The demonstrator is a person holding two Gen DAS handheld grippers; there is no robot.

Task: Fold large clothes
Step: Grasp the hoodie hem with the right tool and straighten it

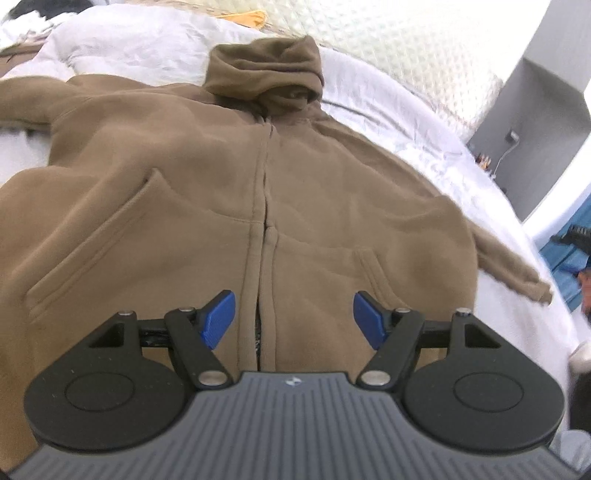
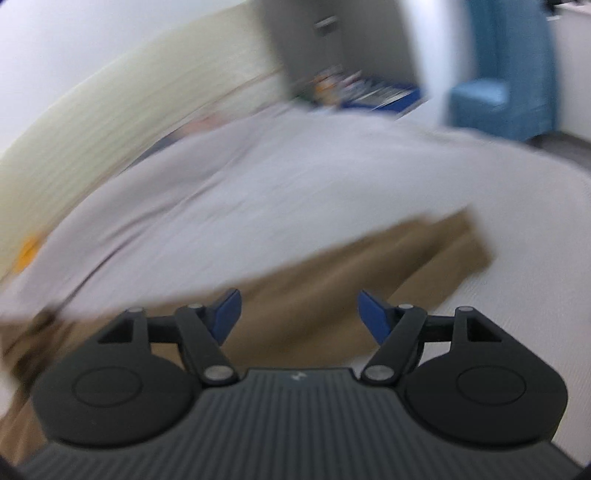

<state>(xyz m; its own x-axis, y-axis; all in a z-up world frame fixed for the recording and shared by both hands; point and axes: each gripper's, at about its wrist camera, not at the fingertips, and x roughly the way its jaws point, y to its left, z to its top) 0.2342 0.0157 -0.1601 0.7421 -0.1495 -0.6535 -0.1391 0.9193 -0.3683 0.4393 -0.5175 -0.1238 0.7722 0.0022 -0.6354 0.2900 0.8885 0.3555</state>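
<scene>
A brown zip-up hoodie point(image 1: 207, 192) lies face up and spread out on a white bed sheet point(image 1: 399, 110), hood at the far end, zipper running down the middle. My left gripper point(image 1: 294, 317) is open and empty, hovering above the hem by the zipper. In the blurred right wrist view, my right gripper point(image 2: 299, 314) is open and empty above the hoodie's right sleeve point(image 2: 369, 266), which stretches out over the sheet point(image 2: 258, 184). That sleeve's cuff shows in the left wrist view point(image 1: 532, 288) near the bed's right edge.
A quilted cream headboard point(image 1: 406, 40) stands behind the bed. A grey nightstand or wall unit point(image 1: 532, 110) is at the right, with blue furniture point(image 2: 495, 96) beyond. Other clothes and an orange item point(image 1: 243, 16) lie at the far left of the bed.
</scene>
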